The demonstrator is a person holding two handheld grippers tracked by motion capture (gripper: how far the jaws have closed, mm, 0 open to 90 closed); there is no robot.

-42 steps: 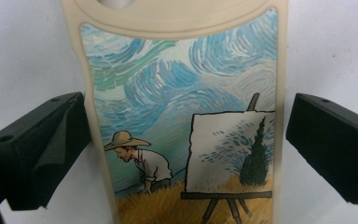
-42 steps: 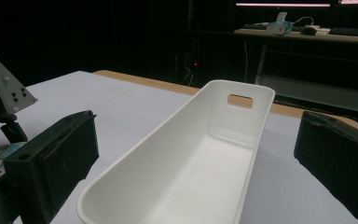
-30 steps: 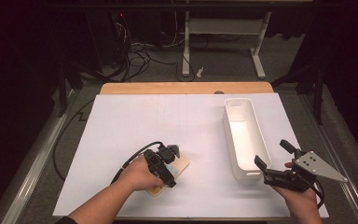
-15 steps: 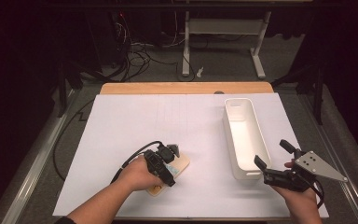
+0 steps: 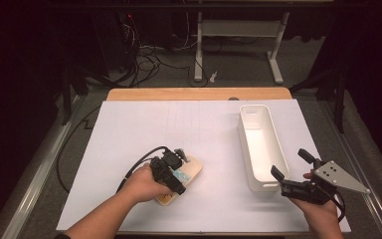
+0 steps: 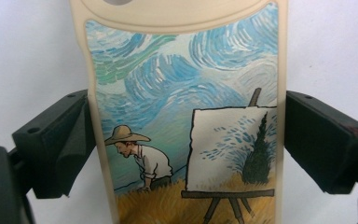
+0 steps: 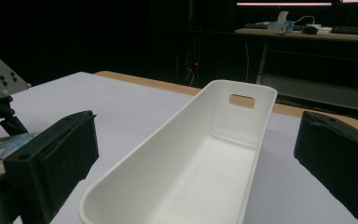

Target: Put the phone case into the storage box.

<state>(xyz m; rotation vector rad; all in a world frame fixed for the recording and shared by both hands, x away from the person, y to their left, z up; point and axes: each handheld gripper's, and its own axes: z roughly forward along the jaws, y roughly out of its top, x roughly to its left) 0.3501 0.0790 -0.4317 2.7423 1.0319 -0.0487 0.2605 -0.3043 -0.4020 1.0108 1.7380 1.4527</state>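
White paper (image 5: 144, 134) covers a wooden table (image 5: 199, 93) in a dark workroom, with desk legs and loose cables on the floor behind it. Two hand-held grippers are at work over this sheet. The left gripper (image 5: 171, 174), held low near the front edge, sits directly above one cream-rimmed phone case (image 5: 191, 172) printed with a painted scene: a figure in a straw hat, an easel and a swirling blue sky. Seen in the left gripper view, the case (image 6: 186, 116) lies face up between the two black jaws, which have just been closing in on it; the left jaw meets the case's long edge, and the right jaw stands hard against the opposite edge, though whether the pads press firmly cannot be told. The case lies flat on the paper, left of centre and well apart from the single white plastic bin (image 5: 259, 144), a long, narrow tray with a handle slot in its far end wall. The bin stands on the right half of the sheet, its length running away from the person. The right gripper (image 5: 291, 167) hovers just at the bin's near end, jaws spread wide and holding nothing; in the right gripper view the bin (image 7: 191, 154) lies between them, untouched.
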